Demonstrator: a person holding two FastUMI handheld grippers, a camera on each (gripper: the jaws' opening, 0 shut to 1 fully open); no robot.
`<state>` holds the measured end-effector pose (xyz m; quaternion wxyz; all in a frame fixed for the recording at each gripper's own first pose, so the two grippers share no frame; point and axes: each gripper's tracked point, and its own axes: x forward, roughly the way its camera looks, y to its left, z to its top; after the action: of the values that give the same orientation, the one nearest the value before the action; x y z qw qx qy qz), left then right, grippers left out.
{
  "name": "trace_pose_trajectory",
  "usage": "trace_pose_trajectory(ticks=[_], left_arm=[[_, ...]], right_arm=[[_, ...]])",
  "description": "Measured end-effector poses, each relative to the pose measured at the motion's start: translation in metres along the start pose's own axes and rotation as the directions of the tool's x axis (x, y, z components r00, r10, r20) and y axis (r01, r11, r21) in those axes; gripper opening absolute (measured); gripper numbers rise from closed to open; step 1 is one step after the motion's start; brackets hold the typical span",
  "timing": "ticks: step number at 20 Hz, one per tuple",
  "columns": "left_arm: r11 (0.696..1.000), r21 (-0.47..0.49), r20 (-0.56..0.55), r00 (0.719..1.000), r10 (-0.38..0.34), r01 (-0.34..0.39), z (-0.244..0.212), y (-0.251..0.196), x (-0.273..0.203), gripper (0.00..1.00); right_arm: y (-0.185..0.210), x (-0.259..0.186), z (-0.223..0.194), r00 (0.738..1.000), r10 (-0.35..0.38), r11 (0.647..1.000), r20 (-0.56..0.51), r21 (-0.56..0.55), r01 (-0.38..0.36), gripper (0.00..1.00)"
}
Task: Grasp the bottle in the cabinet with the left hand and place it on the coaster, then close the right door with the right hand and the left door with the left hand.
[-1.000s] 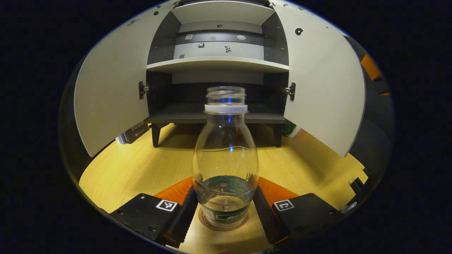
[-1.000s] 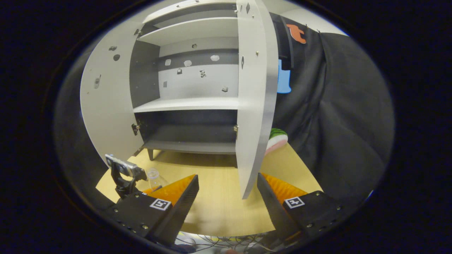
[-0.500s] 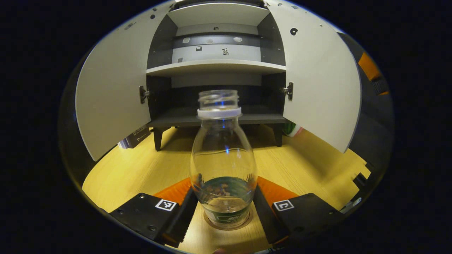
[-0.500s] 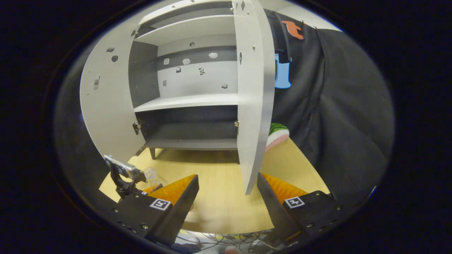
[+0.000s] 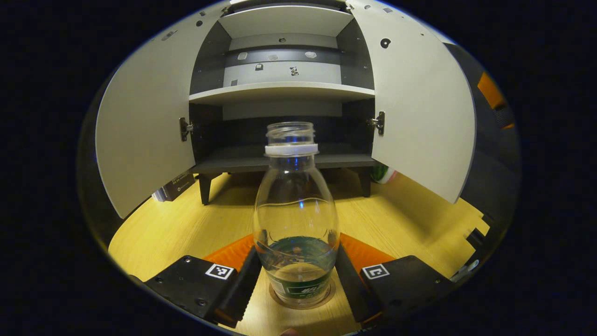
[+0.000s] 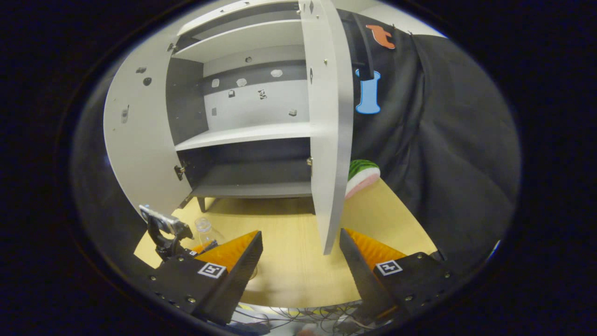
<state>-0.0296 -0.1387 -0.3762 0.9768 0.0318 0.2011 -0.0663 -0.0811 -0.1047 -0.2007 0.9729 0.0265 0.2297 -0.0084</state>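
A clear, capless bottle [image 5: 296, 219] with a green label stands upright on the round coaster [image 5: 327, 296] on the wooden table. My left gripper [image 5: 296, 280] is shut on the bottle's lower body, one finger pressing each side. Behind it the cabinet [image 5: 280, 91] has its left door [image 5: 140, 130] and right door [image 5: 419, 107] swung wide. In the right gripper view, my right gripper [image 6: 301, 261] is open and holds nothing. It sits just in front of the lower corner of the right door [image 6: 329, 140], seen edge-on. The bottle [image 6: 205, 231] and the left gripper [image 6: 168, 233] show at lower left.
A watermelon-slice toy [image 6: 361, 175] lies on the table behind the right door. A dark box [image 5: 175, 179] sits beside the cabinet's left leg. Cables [image 6: 298, 317] hang at the table's front edge. Black cloth closes off the right side.
The bottle has shifted a little over the coaster and stands centred on it, still held. The right gripper view has swung slightly rightward, showing more cloth beside the right door.
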Motion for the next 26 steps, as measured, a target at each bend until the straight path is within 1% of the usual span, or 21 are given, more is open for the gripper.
trace_pose_trajectory(ticks=[5, 7, 13, 17, 21, 24, 26], left_arm=[[0.999, 0.039, 0.019, 1.0, 0.016, -0.016, 0.005, 0.0, -0.007, 0.86], [0.999, 0.048, 0.034, 0.999, 0.003, -0.004, 0.013, -0.004, -0.008, 0.86], [0.999, 0.052, 0.125, 0.992, -0.011, 0.005, 0.063, -0.006, -0.023, 0.86], [0.999, 0.05, 0.182, 0.983, -0.016, 0.007, 0.109, -0.006, -0.036, 0.86], [0.999, 0.048, 0.253, 0.967, -0.018, 0.006, 0.163, -0.003, -0.054, 0.86], [0.999, 0.034, 0.308, 0.951, -0.011, 0.001, 0.202, 0.001, -0.069, 0.86], [1.0, 0.012, 0.333, 0.943, -0.002, -0.002, 0.224, 0.005, -0.079, 0.86]], right_arm=[[0.004, 0.002, 0.0, 1.0, 0.009, 1.0, 0.004, -0.015, -0.009, 1.0], [0.005, 0.002, 0.001, 1.0, 0.013, 1.0, 0.005, -0.014, -0.012, 1.0], [0.003, -0.005, 0.024, 0.998, 0.017, 1.0, 0.059, 0.006, -0.017, 1.0], [-0.002, -0.018, 0.049, 0.993, 0.017, 1.0, 0.117, 0.014, -0.019, 1.0], [-0.016, -0.037, 0.09, 0.98, 0.006, 0.999, 0.201, 0.03, -0.013, 1.0], [-0.043, -0.055, 0.126, 0.958, -0.021, 0.999, 0.286, 0.039, 0.01, 1.0], [-0.063, -0.062, 0.144, 0.946, -0.039, 0.998, 0.322, 0.051, 0.024, 1.0]])
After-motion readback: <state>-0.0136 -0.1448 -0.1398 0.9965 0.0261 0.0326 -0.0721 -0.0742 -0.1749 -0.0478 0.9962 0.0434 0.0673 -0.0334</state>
